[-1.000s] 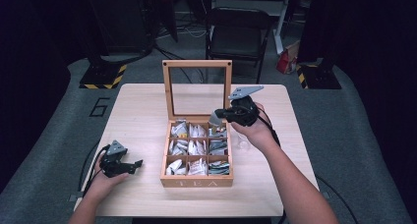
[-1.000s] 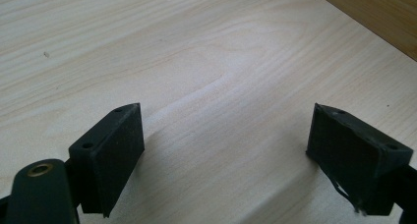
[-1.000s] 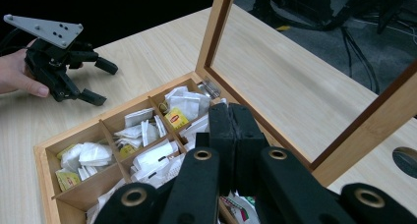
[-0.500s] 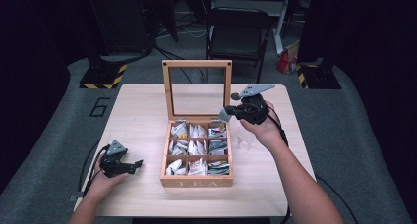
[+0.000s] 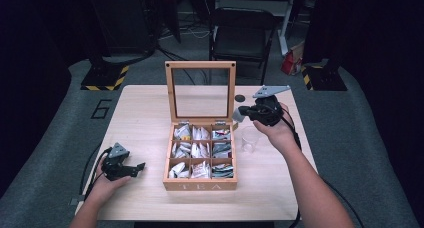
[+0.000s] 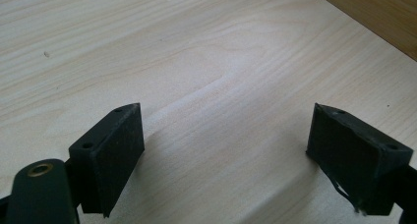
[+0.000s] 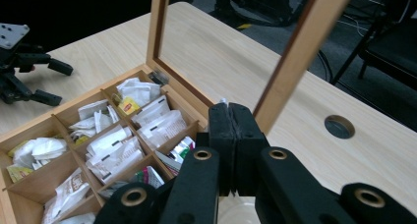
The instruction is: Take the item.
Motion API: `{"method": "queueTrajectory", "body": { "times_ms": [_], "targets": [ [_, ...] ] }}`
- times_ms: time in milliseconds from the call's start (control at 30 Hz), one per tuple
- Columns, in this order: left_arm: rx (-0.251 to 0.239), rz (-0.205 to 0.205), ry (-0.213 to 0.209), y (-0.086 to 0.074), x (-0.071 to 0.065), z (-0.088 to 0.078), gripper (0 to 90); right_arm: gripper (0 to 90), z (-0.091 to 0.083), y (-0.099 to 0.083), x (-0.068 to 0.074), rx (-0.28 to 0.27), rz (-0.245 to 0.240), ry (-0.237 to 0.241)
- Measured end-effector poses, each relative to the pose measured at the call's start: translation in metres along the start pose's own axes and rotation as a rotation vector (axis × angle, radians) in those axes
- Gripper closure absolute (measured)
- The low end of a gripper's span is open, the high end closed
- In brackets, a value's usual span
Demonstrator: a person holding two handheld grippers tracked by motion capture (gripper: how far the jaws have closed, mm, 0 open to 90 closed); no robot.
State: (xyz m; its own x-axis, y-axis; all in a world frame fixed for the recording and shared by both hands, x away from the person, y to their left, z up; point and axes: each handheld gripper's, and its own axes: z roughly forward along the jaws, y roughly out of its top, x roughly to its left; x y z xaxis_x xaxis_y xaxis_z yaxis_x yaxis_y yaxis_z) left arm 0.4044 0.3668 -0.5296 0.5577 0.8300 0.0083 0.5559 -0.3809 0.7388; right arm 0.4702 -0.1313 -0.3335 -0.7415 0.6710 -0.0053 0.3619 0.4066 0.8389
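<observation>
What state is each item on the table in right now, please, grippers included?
Tea box: open, compartments holding tea bags.
Glass-paned lid: raised, standing upright.
Clear cup: upright beside the box; contents cannot be told.
Left gripper: open, holding nothing, low over the table.
Right gripper: shut on a small white bit, likely a tea bag; held above the box's far right corner.

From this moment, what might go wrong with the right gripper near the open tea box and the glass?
1. The right gripper hangs close to the upright lid of the tea box; a bump might swing it.
2. Its fingers pinch just a small white sliver, which may slip out.
3. The clear glass sits under that hand and might tip over.
</observation>
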Motion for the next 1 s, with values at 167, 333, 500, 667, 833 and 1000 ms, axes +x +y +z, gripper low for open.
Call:
{"method": "queueTrajectory", "body": {
  "times_ms": [167,333,500,667,833,1000],
  "targets": [
    [-0.001,-0.001,0.0,0.0,0.0,0.0,13.5,89.3,-0.006,-0.009,-0.009,0.003,0.016,-0.028],
    [-0.001,-0.001,0.0,0.0,0.0,0.0,13.5,89.3,-0.012,-0.015,-0.017,-0.005,0.044,-0.047],
    [0.0,-0.002,-0.001,0.0,0.0,0.0,13.5,89.3,-0.017,-0.02,-0.022,-0.002,0.054,-0.059],
    [-0.001,-0.001,0.0,0.0,0.0,0.0,13.5,89.3,-0.018,-0.026,-0.025,0.006,0.059,-0.067],
    [0.0,-0.003,-0.001,0.0,0.0,0.0,13.5,89.3,-0.016,-0.03,-0.024,0.016,0.063,-0.068],
    [-0.001,-0.001,0.0,0.0,0.0,0.0,13.5,89.3,-0.013,-0.035,-0.023,0.031,0.056,-0.072]
  ]
}}
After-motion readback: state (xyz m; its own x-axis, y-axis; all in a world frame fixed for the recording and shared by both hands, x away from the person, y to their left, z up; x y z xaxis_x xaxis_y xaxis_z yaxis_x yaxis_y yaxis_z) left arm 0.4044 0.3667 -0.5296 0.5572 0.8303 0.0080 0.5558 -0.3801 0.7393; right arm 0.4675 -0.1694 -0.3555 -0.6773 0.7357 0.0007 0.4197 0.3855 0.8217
